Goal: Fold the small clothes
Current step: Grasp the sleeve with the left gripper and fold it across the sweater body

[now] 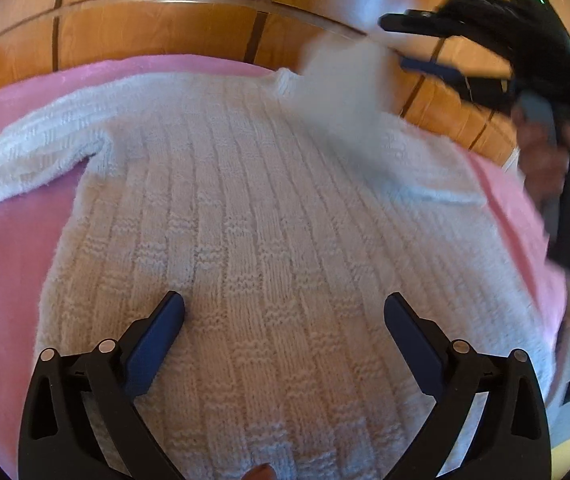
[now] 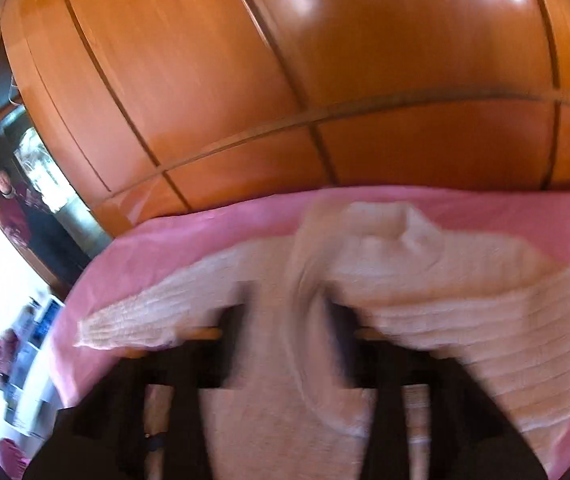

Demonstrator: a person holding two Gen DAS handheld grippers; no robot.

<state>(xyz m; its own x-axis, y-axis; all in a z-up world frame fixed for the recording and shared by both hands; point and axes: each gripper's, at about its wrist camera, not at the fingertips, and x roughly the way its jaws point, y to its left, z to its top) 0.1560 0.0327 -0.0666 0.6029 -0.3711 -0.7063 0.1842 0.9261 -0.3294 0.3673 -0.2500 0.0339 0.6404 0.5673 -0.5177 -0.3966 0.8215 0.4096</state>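
A white ribbed knit sweater [image 1: 269, 216] lies flat across the middle of the frame on a pink blanket [image 1: 1, 264], with glossy wooden wardrobe panels [image 1: 157, 32] behind. The left gripper [image 1: 284, 316] hovers low over the sweater's body, its blue-padded jaws wide apart and empty. At upper right, the right gripper [image 1: 401, 42] is blurred, its jaws partly apart with a blurred sleeve [image 1: 345, 88] hanging at them; whether the pads press it I cannot tell.

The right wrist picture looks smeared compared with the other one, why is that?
Right wrist view: motion blur smears the white sweater and the dark fingers. Left wrist view: the knit is sharp; only the right hand-held gripper and the lifted sleeve blur. Both show glare on the wooden wardrobe and fisheye bending.
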